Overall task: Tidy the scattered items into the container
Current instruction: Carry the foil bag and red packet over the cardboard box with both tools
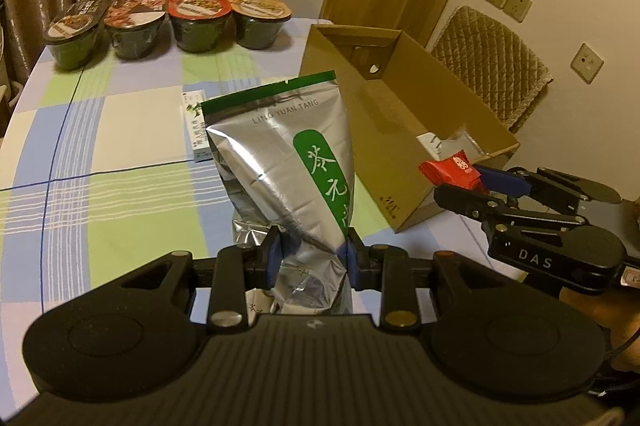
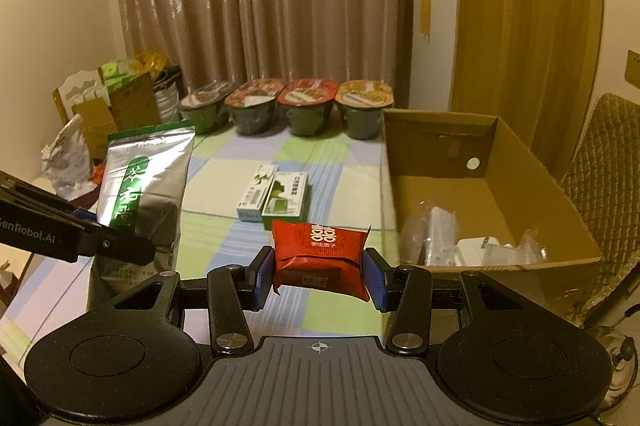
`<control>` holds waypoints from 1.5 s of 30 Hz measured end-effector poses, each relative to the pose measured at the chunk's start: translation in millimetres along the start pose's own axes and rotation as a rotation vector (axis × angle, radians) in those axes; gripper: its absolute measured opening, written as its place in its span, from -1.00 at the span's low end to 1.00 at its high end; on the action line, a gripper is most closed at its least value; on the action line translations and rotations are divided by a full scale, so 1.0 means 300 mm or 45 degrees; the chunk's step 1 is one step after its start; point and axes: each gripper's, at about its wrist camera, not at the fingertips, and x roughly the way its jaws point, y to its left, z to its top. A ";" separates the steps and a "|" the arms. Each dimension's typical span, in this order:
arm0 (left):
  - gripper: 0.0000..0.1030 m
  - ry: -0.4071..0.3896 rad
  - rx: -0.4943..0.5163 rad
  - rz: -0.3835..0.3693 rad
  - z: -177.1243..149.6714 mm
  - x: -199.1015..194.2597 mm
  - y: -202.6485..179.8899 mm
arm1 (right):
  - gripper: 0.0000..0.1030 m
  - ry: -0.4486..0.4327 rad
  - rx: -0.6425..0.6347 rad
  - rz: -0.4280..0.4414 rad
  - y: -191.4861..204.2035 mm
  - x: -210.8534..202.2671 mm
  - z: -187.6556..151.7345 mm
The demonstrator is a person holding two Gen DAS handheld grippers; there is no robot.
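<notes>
Two loads in the air: my left tongs (image 1: pixel 312 258) are clamped on the lower part of a silver-and-green tea pouch (image 1: pixel 288 150), held upright above the checked tabletop (image 1: pixel 120 186), while my right tongs (image 2: pixel 318 276) pinch a small red packet (image 2: pixel 320 254) by its two sides, near the front corner of the open cardboard box (image 2: pixel 496 262). The box stands at the right of the tabletop, a few white wrapped items already on its floor. To do this step well, I judge the red packet should go first: carry it over the near wall, lower it into the bare cardboard and only then let go. The pouch is tall and floppy, so I would clear the rim fully and lay it flat. Two small cartons (image 2: pixel 274 200) and four noodle bowls (image 2: pixel 288 108) wait on the cloth.
</notes>
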 end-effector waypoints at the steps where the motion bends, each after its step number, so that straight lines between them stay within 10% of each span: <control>1: -0.49 -0.002 0.006 -0.004 0.004 -0.003 -0.010 | -0.03 -0.006 0.004 -0.005 -0.008 -0.007 0.002; 45: -0.49 -0.048 0.105 -0.335 0.400 0.259 -0.438 | -0.03 -0.110 0.147 -0.277 -0.465 -0.078 0.126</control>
